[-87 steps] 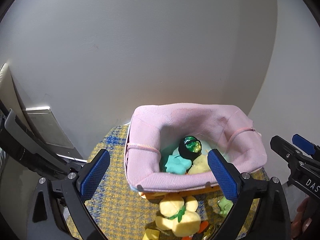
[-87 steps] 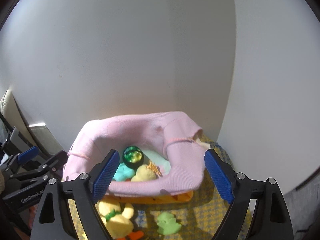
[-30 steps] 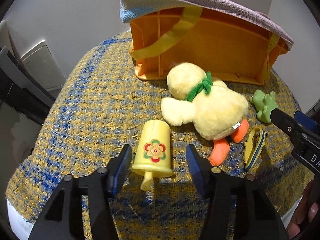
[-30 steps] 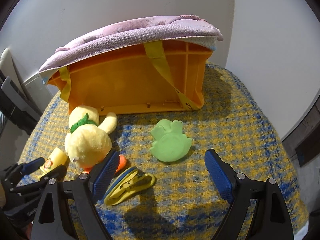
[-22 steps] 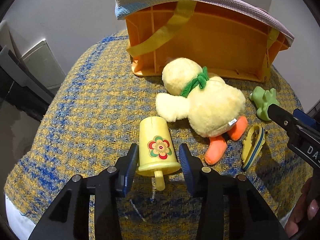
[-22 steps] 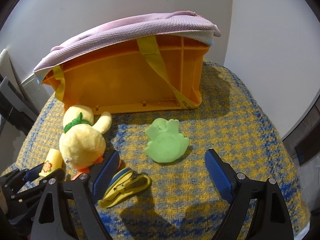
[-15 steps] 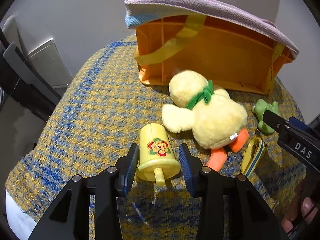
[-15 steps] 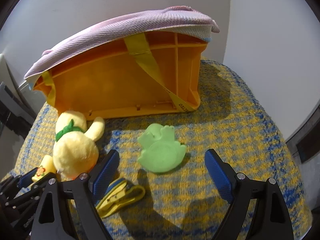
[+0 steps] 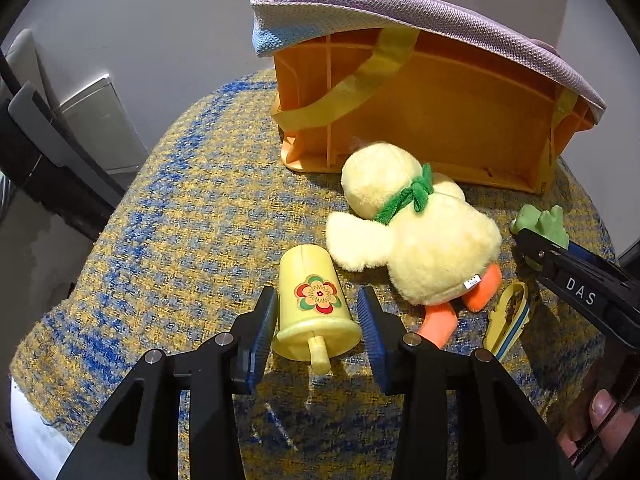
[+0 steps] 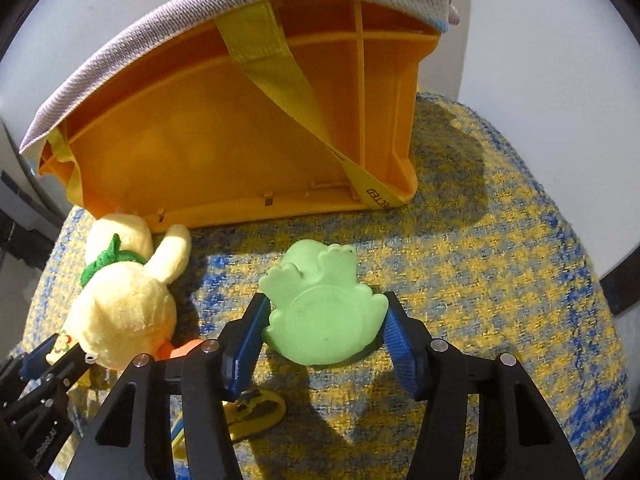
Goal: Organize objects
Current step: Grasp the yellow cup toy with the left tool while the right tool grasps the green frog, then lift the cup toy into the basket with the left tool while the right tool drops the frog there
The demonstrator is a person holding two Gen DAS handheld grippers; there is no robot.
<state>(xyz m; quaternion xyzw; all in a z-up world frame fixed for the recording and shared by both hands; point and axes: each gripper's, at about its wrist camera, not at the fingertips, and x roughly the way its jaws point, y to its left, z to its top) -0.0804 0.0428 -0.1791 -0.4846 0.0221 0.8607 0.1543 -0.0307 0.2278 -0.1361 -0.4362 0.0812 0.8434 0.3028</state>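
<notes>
A nubby yellow-and-blue woven cloth (image 9: 192, 216) covers the bench; an orange ribbed plastic crate (image 10: 224, 132) wears a pink knitted cover (image 9: 400, 12); a fuzzy plush duck (image 9: 420, 236) lies before it; the left gripper (image 9: 318, 322) clamps a smooth yellow flowered cup (image 9: 314, 300); the right gripper (image 10: 324, 330), jaws just closing, meets the glossy green frog (image 10: 320, 320).

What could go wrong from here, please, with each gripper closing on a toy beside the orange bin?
1. The left gripper is shut on the flared base of the tapered yellow cup; it may squirt out when lifted.
2. The right gripper has just been closing around the lumpy green frog; uneven contact could twist it loose.
3. The plush duck and yellow clip lie close by and could be snagged.
</notes>
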